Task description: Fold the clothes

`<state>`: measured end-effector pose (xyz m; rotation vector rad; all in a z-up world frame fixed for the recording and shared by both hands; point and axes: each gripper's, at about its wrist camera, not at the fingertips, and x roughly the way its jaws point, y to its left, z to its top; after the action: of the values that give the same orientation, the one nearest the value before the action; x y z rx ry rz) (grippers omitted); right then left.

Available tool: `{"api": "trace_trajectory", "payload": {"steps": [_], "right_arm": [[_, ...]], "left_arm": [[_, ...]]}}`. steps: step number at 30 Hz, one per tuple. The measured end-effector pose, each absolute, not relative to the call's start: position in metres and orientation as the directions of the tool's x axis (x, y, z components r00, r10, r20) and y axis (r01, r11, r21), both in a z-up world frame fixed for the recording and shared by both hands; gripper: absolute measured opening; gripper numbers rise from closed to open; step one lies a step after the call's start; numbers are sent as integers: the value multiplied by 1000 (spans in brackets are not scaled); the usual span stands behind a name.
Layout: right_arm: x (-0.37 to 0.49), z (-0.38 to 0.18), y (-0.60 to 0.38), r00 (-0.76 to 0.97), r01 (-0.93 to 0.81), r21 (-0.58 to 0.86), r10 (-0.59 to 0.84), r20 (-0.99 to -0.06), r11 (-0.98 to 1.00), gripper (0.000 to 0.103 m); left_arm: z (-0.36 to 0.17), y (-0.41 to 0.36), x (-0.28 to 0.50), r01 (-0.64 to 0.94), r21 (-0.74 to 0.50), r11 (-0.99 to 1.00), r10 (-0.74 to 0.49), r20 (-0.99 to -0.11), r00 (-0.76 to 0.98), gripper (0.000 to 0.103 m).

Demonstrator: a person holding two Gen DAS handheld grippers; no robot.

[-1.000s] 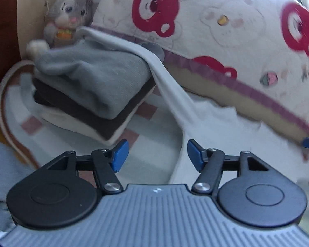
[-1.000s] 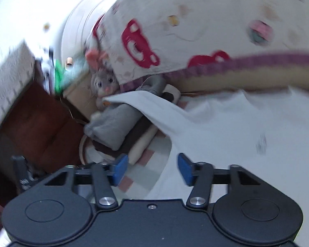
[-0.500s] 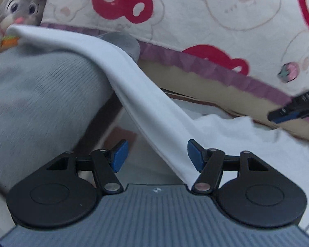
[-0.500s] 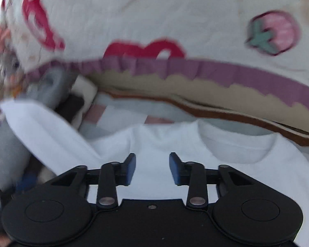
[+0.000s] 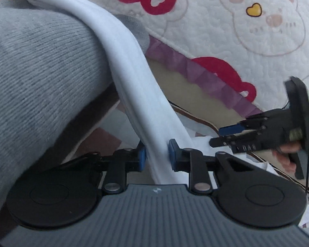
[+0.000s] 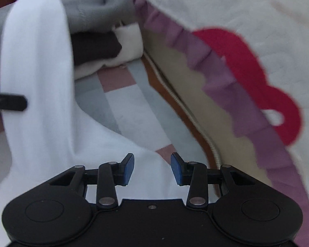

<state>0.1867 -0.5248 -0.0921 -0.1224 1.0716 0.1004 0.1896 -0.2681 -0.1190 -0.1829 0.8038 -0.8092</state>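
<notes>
A white T-shirt (image 5: 131,78) lies on the checked mat, one sleeve draped up over a stack of folded clothes. My left gripper (image 5: 156,154) is shut on that white sleeve, which runs bunched between the blue pads. In the right wrist view the same sleeve (image 6: 37,78) hangs at the left and the shirt body spreads under my right gripper (image 6: 152,169). The right gripper is open and empty, its pads just above the shirt's edge. It also shows in the left wrist view (image 5: 257,131) at the right, held by a hand.
A stack of folded clothes, grey on top (image 5: 37,78), then dark and cream layers (image 6: 96,47), stands at the left. A quilt with red bear prints and a purple frill (image 6: 226,78) hangs along the back and right. The pink-and-grey checked mat (image 6: 129,107) lies between.
My left gripper moved forward and closed on the white sleeve. My right gripper swung left toward the shirt's shoulder edge and opened wider.
</notes>
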Motion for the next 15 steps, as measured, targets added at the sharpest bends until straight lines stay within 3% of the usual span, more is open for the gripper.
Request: {"api": "trace_trajectory", "payload": {"steps": [2, 3, 6, 9, 11, 12, 15], "right_arm": [[198, -97, -542, 467, -63, 58, 80, -881, 996, 45], [203, -99, -551, 466, -23, 112, 110, -878, 993, 45], [205, -112, -554, 437, -3, 145, 132, -890, 989, 46], [195, -120, -537, 411, -54, 53, 71, -909, 997, 47], [190, -122, -529, 409, -69, 25, 51, -911, 997, 62], [189, -123, -528, 412, -67, 21, 47, -910, 998, 65], [189, -124, -526, 443, -53, 34, 54, -895, 998, 66]], "left_arm": [[-122, -268, 195, 552, -452, 701, -700, -586, 408, 22], [-124, -268, 196, 543, -455, 705, -696, -593, 406, 16], [-131, -266, 195, 527, -436, 730, -666, -626, 405, 9], [-142, -265, 188, 541, -373, 754, -623, -667, 408, 8], [-150, -263, 186, 534, -358, 766, -605, -682, 411, 8], [-153, -262, 185, 530, -357, 769, -601, -686, 410, 8], [-157, -260, 185, 513, -366, 776, -596, -690, 410, 8]]}}
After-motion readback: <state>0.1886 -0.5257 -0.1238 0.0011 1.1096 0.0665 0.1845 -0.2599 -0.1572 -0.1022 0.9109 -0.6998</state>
